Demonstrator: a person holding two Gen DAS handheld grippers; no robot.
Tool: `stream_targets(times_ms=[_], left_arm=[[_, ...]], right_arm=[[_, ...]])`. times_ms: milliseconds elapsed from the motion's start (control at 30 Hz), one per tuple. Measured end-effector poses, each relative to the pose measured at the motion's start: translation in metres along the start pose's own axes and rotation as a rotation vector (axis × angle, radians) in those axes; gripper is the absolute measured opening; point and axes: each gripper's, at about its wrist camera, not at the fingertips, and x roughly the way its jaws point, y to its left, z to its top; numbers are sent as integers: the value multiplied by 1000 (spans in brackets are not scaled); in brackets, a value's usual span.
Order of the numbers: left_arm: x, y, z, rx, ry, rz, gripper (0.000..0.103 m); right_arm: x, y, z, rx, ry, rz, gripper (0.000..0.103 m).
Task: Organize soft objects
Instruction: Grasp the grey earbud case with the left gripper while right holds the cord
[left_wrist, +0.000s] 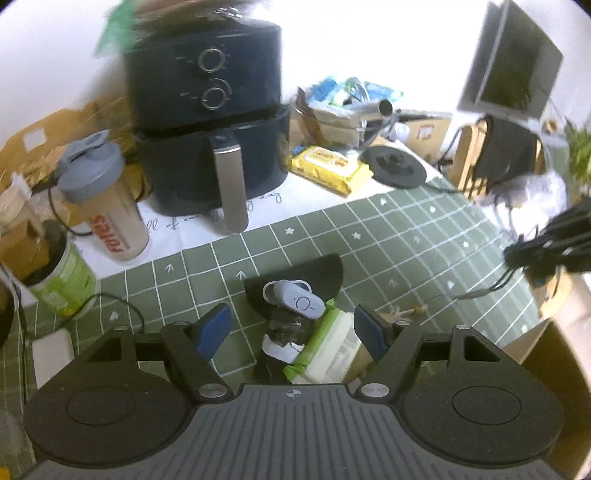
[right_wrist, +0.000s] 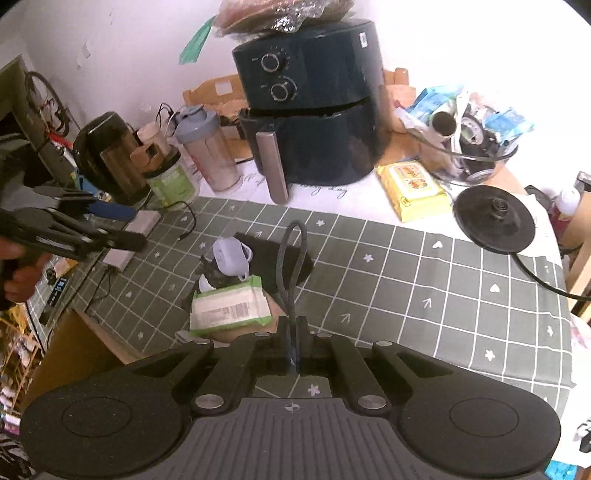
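A: Which tool holds anything?

B: My right gripper (right_wrist: 292, 345) is clamped tight on a dark braided cable (right_wrist: 286, 258). From the closed pads the cable rises toward 12 o'clock and arches over at its top, in front of a dark flat pad (right_wrist: 273, 254) on the green grid tablecloth (right_wrist: 406, 280).

A: And the left?

B: My left gripper (left_wrist: 291, 332) stands well apart at the jaws, its blue pads (left_wrist: 212, 332) bare, gripping nothing. It hangs over the soft pile (seen between the pads).

A: Where is that pile?

B: In the left wrist view, a green-edged wipes pack (left_wrist: 325, 347) lies at 6 o'clock of the dark pad, near the table's front edge. A pale lilac case (left_wrist: 295, 297) rests at the pack's 11 o'clock, overlapping the pad, with a crumpled dark wrapper (left_wrist: 286, 326) touching both.

A: Behind them?

B: A dark air fryer (left_wrist: 210, 122) at 12 o'clock, a shaker bottle (left_wrist: 103, 199) at its 8 o'clock, and a yellow wipes pack (left_wrist: 330, 170) at its 4 o'clock.
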Motion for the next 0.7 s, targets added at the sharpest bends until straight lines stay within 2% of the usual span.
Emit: stream_targets(times_ms=[333,700], left_arm=[[41,-12,-1,188,39,12,72],[87,-28,1,393,85,57,72]], right_arm=[[-21,1,-18,57,-33,-49,5],[-36,-5,-40,167,-52,-89,5]])
